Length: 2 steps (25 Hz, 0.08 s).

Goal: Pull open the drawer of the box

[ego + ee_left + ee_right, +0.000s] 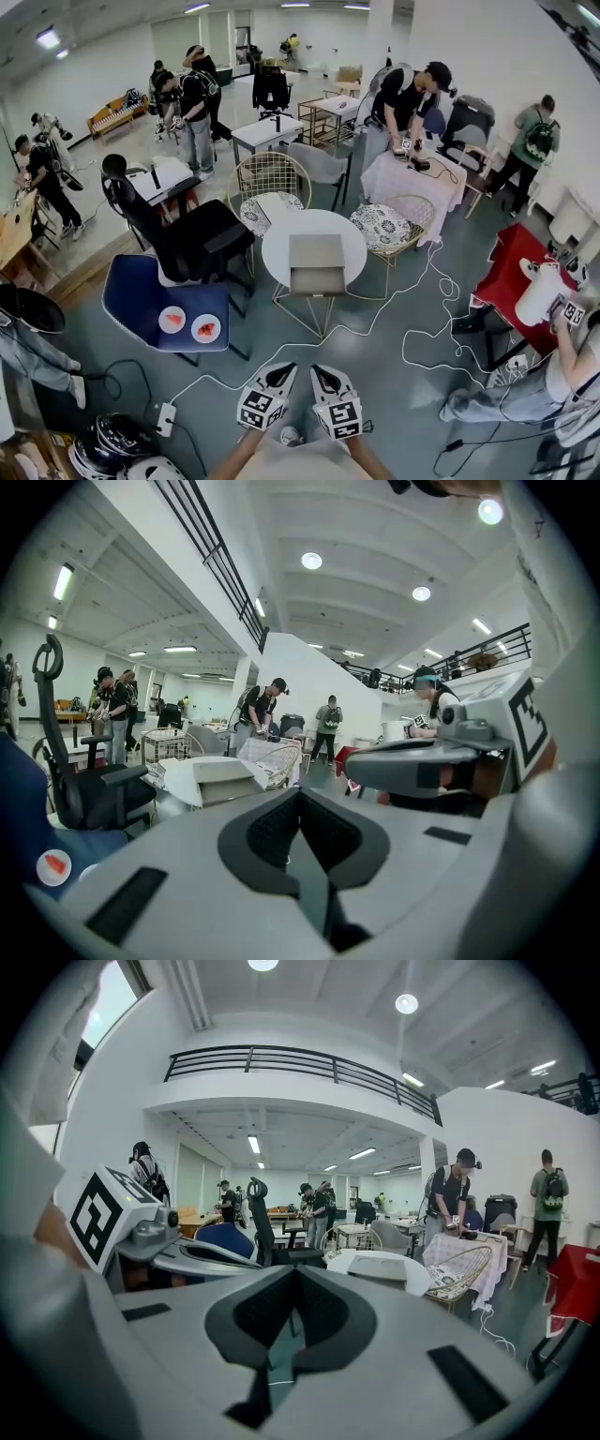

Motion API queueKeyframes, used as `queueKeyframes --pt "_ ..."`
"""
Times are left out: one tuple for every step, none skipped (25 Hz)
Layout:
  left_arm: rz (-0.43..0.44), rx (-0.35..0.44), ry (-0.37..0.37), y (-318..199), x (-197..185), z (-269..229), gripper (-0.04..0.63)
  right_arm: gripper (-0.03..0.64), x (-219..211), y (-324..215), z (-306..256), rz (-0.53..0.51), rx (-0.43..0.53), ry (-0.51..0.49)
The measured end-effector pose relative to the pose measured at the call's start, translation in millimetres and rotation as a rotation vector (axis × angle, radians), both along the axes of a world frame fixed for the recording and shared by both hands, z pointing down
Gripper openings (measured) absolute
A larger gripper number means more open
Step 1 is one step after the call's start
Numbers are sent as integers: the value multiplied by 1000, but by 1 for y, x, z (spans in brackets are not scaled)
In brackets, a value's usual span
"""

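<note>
The grey box (316,262) with its drawer front facing me stands on a small round white table (277,251), some way ahead. It also shows in the left gripper view as the box (221,778) and in the right gripper view as the box (378,1269). Both grippers hang low near my body, well short of the table. My left gripper (281,371) (298,795) is shut with nothing between its pads. My right gripper (323,373) (295,1275) is shut and empty too. They sit side by side, each visible in the other's view.
A black office chair (192,239) and a blue chair (141,300) carrying two small plates stand left of the table. Wire chairs (398,225) flank it behind. White cables (422,319) and a power strip (164,419) lie on the floor. A red table (511,277) and several people surround the area.
</note>
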State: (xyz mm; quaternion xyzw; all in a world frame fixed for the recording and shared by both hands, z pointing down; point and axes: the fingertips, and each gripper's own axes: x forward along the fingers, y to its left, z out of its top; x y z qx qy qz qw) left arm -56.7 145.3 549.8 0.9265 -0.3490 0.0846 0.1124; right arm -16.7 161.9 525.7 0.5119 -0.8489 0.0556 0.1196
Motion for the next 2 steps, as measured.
queueKeyframes --pt "0 -2 0 -1 0 0 11 15 0 -1 0 0 -1 0" --pt "0 -4 -1 -1 0 0 11 15 0 -1 0 0 -3 0"
